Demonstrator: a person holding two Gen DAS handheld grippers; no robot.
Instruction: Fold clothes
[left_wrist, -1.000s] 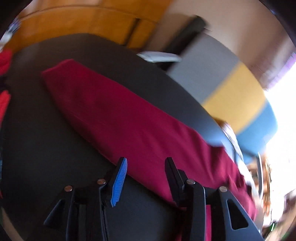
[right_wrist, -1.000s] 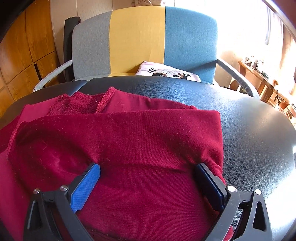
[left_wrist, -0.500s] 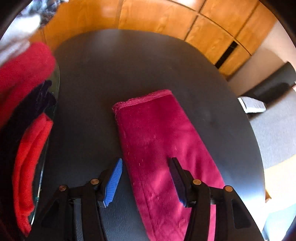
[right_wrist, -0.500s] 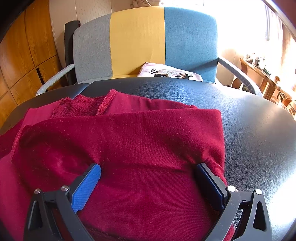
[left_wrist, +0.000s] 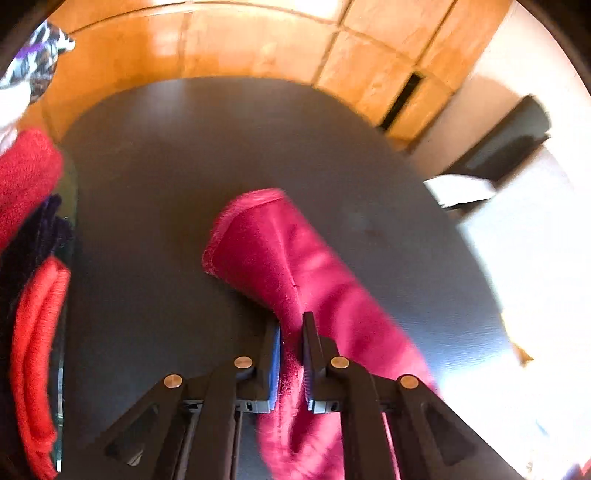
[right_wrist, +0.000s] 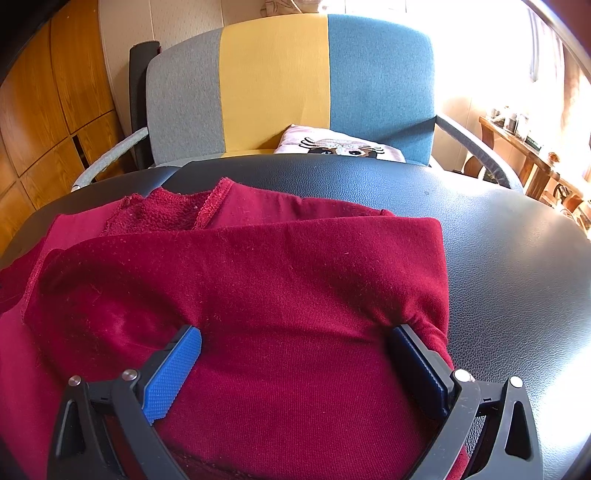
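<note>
A dark red sweatshirt (right_wrist: 258, 295) lies on the black table (right_wrist: 517, 258), partly folded, its neck opening toward the far side. My right gripper (right_wrist: 295, 350) is open, its two fingers resting wide apart on the folded body. In the left wrist view one sleeve (left_wrist: 280, 258) of the sweatshirt stretches across the table (left_wrist: 166, 184), cuff end away from me. My left gripper (left_wrist: 291, 343) is shut on the sleeve, with cloth pinched between the pads and lifted a little.
A pile of bright red and dark clothes (left_wrist: 29, 295) sits at the table's left edge. A grey, yellow and blue armchair (right_wrist: 288, 85) with a cushion (right_wrist: 340, 147) stands behind the table. Wooden wall panels (left_wrist: 258, 44) are beyond.
My left gripper swung toward the sleeve's cuff end, then closed on the sleeve and raised it slightly. My right gripper has stayed open on the body.
</note>
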